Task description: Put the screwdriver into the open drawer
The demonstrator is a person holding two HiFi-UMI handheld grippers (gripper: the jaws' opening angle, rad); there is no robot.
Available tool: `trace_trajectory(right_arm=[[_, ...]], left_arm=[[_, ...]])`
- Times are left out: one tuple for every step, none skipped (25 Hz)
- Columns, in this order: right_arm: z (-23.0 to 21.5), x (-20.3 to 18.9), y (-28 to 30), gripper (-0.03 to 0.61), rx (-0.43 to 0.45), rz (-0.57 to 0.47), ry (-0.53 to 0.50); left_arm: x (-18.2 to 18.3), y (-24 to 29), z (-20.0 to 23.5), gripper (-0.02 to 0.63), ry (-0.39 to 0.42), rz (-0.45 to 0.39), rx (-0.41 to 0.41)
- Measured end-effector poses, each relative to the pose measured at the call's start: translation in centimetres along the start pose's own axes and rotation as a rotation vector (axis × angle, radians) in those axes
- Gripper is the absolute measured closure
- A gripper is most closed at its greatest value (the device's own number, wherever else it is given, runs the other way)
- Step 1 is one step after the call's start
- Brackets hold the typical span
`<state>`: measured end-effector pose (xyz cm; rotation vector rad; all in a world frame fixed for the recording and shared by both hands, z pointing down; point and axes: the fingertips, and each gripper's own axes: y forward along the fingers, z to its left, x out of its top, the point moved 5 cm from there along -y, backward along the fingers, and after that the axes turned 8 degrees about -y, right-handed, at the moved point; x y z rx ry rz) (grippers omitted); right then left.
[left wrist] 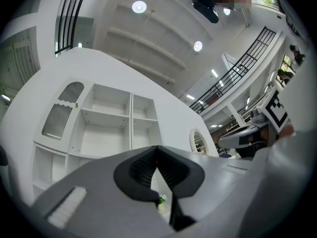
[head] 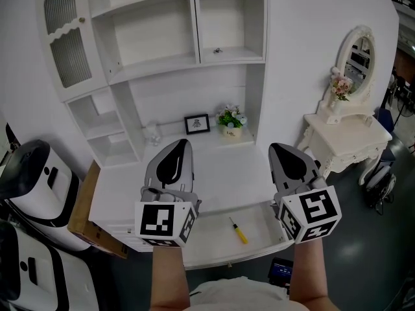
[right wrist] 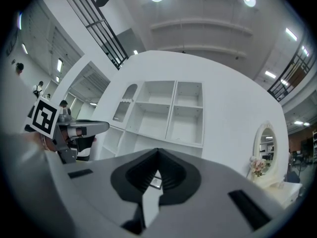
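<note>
The left gripper (head: 183,141) is clenched: in the left gripper view its jaws meet at the tips, with nothing between them. The right gripper (head: 272,146) is clenched too, tips together and empty in its own view. Both hover side by side above the desk (head: 220,167), pointing at the far wall. Each carries a cube with black-and-white square markers; these are patterns, not words. The print in the small black frame (head: 196,124) at the far edge of the desk is too small to read. A flower pot (head: 231,118) stands just right of the frame.

The screwdriver (head: 238,230) lies in the open drawer (head: 207,238) on the near side of the desk, its yellow handle towards the near right. It is between the two grippers, and neither touches it.
</note>
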<state>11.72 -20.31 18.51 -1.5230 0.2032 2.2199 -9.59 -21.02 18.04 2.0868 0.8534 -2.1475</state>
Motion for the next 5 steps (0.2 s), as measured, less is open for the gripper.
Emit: trace_trajectory(right_arm=[[0.04, 0.0, 0.0, 0.571, -0.001, 0.0, -0.001], [0.09, -0.04, -0.01, 0.572, -0.001, 0.001, -0.001], [0.15, -0.08, -0.05, 0.571, -0.001, 0.002, -0.002], [0.2, -0.13, -0.1, 0.572, -0.002, 0.004, -0.004], [0.25, -0.18, -0.15, 0.571, -0.003, 0.005, -0.006]], left_arm=[[0.02, -0.09, 0.0, 0.604, 0.001, 0.0, 0.002], [0.02, -0.17, -0.02, 0.604, 0.002, 0.0, 0.002], [0.0, -0.24, -0.05, 0.603, 0.004, 0.0, 0.0], [-0.03, -0.31, -0.08, 0.604, 0.007, 0.001, -0.002], [-0.05, -0.37, -0.12, 0.604, 0.009, 0.001, -0.004]])
